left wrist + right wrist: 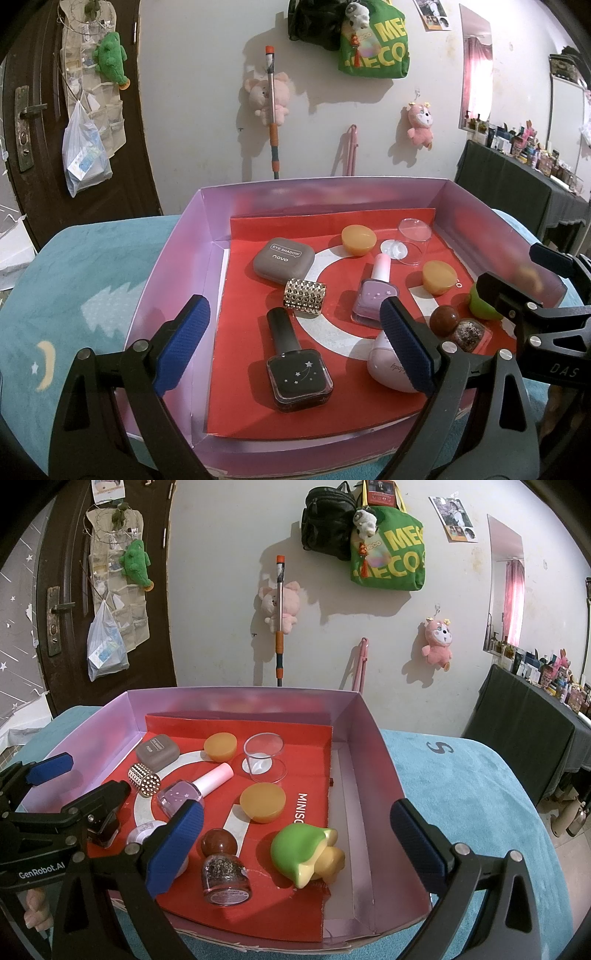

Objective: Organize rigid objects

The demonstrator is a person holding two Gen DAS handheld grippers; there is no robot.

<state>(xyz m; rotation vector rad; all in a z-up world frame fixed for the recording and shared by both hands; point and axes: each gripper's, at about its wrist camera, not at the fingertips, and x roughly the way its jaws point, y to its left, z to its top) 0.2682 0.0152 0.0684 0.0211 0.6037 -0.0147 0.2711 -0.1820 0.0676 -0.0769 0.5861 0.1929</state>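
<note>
A shallow pink box (173, 266) lined with a red paper sheet (258, 398) is set on a surface covered by a teal blanket (74, 266); what lies under the blanket cannot be told.

The task's things are all held inside the box, on the red sheet:
- A grey eye-shadow case (283, 261) is placed toward the far left.
- A studded gold cylinder (305, 297) is laid on its side just in front of the case.
- A black nail-polish bottle (299, 373) is laid flat near the front, cap pointing away.
- A lilac nail-polish bottle (376, 291) with a pale pink cap is laid flat at the centre.
- Two amber round lids (358, 239) are seen, one at the back and one (439, 282) further right.
- A clear plastic cup (413, 240) is stood at the back, beside the rear lid.
- A pale lilac oval case (388, 365) is partly hidden behind a finger of the left hand-held gripper.
- A glitter bottle with a brown ball cap (223, 867) is laid near the front.
- A green and yellow toy (306, 849) is laid on its side near the right edge of the red sheet.

The left hand-held gripper (295, 350) is held above the front of the box with its jaws spread wide; the black bottle is seen between them, but nothing is pinched. The right hand-held gripper (291, 853) is likewise spread wide and empty, above the toy and the glitter bottle.
</note>
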